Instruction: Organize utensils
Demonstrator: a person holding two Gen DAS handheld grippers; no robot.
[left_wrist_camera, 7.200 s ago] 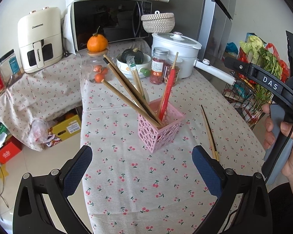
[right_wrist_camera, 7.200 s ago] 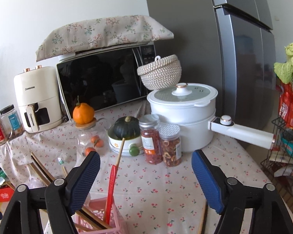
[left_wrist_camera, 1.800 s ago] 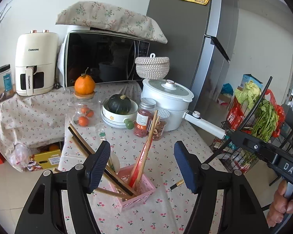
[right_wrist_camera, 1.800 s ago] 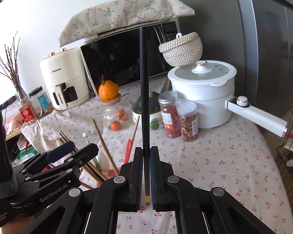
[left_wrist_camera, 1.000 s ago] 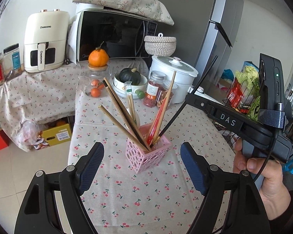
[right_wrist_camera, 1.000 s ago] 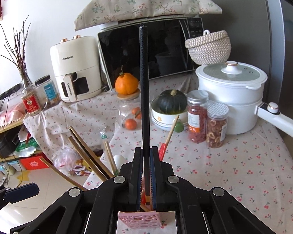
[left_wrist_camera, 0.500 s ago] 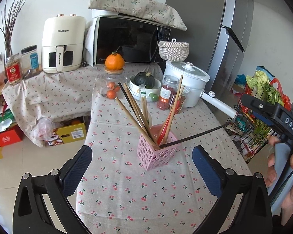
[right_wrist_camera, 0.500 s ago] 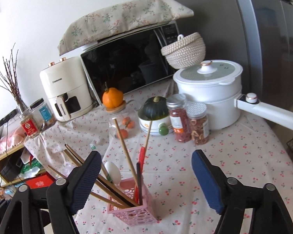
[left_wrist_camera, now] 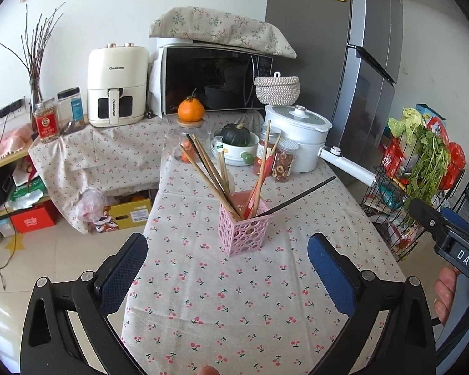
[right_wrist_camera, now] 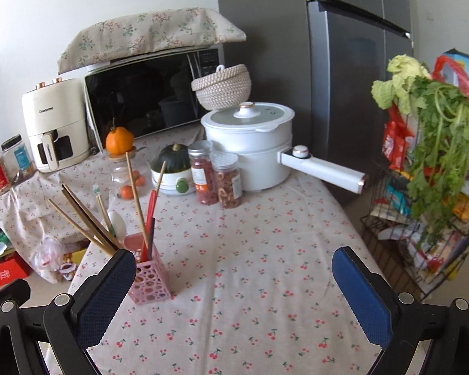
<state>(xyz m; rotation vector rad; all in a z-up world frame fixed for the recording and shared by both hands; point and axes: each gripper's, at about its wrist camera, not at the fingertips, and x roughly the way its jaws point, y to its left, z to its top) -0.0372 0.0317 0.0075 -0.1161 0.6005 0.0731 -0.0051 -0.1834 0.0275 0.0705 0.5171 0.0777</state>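
**Both grippers spread wide, utensils standing in the pink holder**

The pink perforated plastic utensil holder (left_wrist_camera: 244, 230) stands upright on the counter (left_wrist_camera: 234, 306), which is covered by a pale cloth printed with small red cherries. Several long wooden chopsticks (left_wrist_camera: 209, 173) lean out of it toward the left, and a red-handled utensil (left_wrist_camera: 259, 178) rises near its middle. A thin black chopstick (left_wrist_camera: 300, 198) rests in the holder too, tilted low and out to the right over the rim.

The left gripper (left_wrist_camera: 227, 268) hovers near the counter's front edge with the holder just beyond it; its blue-padded fingers (left_wrist_camera: 122, 270) are spread far apart with nothing between them. The right gripper (right_wrist_camera: 234, 284) has just been opening, and its fingers (right_wrist_camera: 361, 293) now stand wide apart over bare cloth, gripping nothing; in its view the holder sits just beside the left finger.

Behind the holder stand a white lidded electric pot with a long handle (left_wrist_camera: 297, 137), two clear jars of dried food (left_wrist_camera: 275, 159), a dark green squash in a white bowl (left_wrist_camera: 236, 140) and an orange on a glass jar (left_wrist_camera: 190, 111). A person's hand (left_wrist_camera: 450, 290) holds the right gripper's handle at the edge of the left view.
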